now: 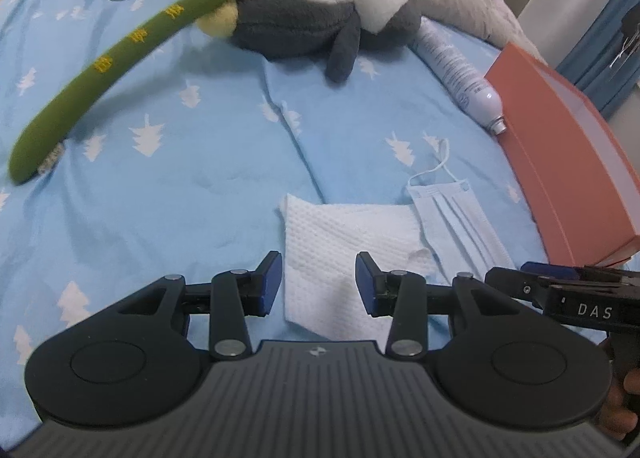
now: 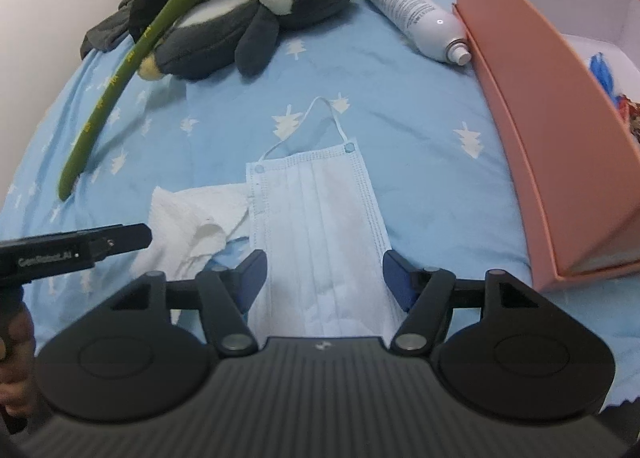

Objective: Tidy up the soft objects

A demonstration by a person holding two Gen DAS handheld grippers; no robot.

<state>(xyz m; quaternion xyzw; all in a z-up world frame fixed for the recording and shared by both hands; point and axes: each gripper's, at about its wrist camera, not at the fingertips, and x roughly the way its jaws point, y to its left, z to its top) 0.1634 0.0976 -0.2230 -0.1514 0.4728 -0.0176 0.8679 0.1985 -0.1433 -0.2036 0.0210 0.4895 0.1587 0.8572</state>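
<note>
From the left wrist view, the left tool (image 1: 318, 284) hangs over a white paper towel (image 1: 344, 242) lying flat on the blue bed sheet (image 1: 180, 177); its jaws stand partly open, one on each side of the towel's near part, with the pads not pressing it, so nothing is held; just right of the towel, touching its edge, lies a light blue face mask (image 1: 460, 217); an orange box (image 1: 560, 161) stands along the right, with a white spray can (image 1: 456, 69) lying beside its far end; farther back a grey plush penguin (image 1: 304, 21) lies on the bed with a long green plush stick (image 1: 120, 69) resting across it; the right tool (image 1: 560, 290) shows at the right edge.

From the right wrist view, the right tool (image 2: 324, 282) has its jaws wide apart on either side of the face mask (image 2: 320, 217), gripping nothing; the paper towel (image 2: 192, 221) lies crumpled against the mask's left edge; the left tool (image 2: 120, 238) reaches in from the left beside the towel; the orange box (image 2: 540, 137) stands open on the right, with something colourful inside, too little of it showing to tell what.
</note>
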